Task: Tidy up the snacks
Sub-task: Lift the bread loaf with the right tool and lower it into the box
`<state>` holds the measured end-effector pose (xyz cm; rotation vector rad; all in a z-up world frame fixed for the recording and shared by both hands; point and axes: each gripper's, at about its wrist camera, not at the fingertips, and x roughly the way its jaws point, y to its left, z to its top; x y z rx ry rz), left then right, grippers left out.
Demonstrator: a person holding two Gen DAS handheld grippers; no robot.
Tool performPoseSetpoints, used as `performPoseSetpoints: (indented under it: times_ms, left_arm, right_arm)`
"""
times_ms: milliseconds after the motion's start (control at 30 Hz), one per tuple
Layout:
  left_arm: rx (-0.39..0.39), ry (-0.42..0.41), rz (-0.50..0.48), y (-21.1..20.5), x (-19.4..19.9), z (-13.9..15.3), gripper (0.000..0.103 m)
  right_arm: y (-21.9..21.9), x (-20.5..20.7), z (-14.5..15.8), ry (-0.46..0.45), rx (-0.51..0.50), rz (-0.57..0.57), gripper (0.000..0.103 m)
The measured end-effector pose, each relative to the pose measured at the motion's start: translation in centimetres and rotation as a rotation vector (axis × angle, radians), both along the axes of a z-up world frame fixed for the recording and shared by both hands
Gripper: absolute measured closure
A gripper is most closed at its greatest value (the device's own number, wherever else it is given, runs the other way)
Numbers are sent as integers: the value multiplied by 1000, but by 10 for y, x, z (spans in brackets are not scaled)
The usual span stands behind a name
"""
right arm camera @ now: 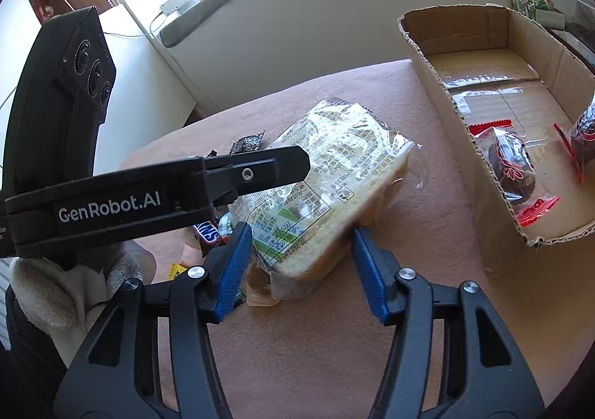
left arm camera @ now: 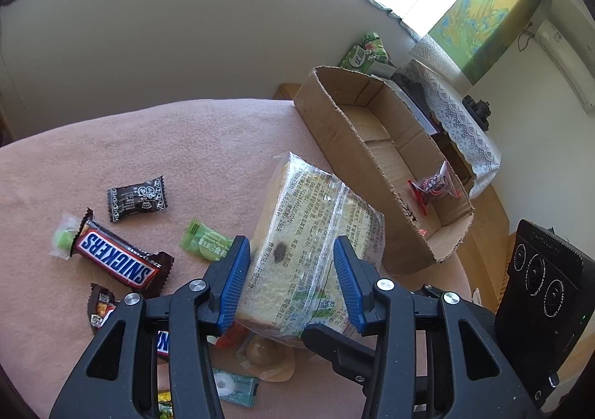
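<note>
Evidently bread pack (left arm camera: 308, 233) tilts lengthwise toward cardboard box (left arm camera: 334, 129).

The left gripper (left arm camera: 290, 266), black-framed with blue ribbed pads, angles downward, its pads pressed against both sides of a clear-wrapped bread pack (left arm camera: 316, 233). The right gripper (right arm camera: 301, 255), of the same build, tilts down at the pack's near end, both pads touching it. A white knitted glove (right arm camera: 55, 289) covers the left hand.

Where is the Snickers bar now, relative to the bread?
In the left wrist view the Snickers bar lies on the pink cloth, left of the bread pack, between two green candies.
</note>
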<state>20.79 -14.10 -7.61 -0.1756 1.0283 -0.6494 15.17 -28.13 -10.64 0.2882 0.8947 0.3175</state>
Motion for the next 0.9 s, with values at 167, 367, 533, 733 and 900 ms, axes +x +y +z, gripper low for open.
performPoseSetpoints:
  times_ms: [167, 367, 533, 733, 900]
  left_arm:
    - [-20, -37, 6, -2, -5, 19, 59]
    - [-50, -86, 6, -16, -5, 38, 59]
    - [-58, -105, -7, -35, -2, 46, 59]
    - [-69, -109, -29, -59, 6, 51, 59]
    - [-70, -112, -47, -78, 12, 53, 59]
  right_arm:
    - [-5, -6, 22, -45, -11, 14, 45]
    - [-17, -11, 49, -102, -52, 22, 45]
    - [-34, -13, 62, -127, -65, 8, 45]
    - [-56, -8, 76, -152, -96, -11, 45]
    - [-73, 2, 84, -168, -129, -29, 45]
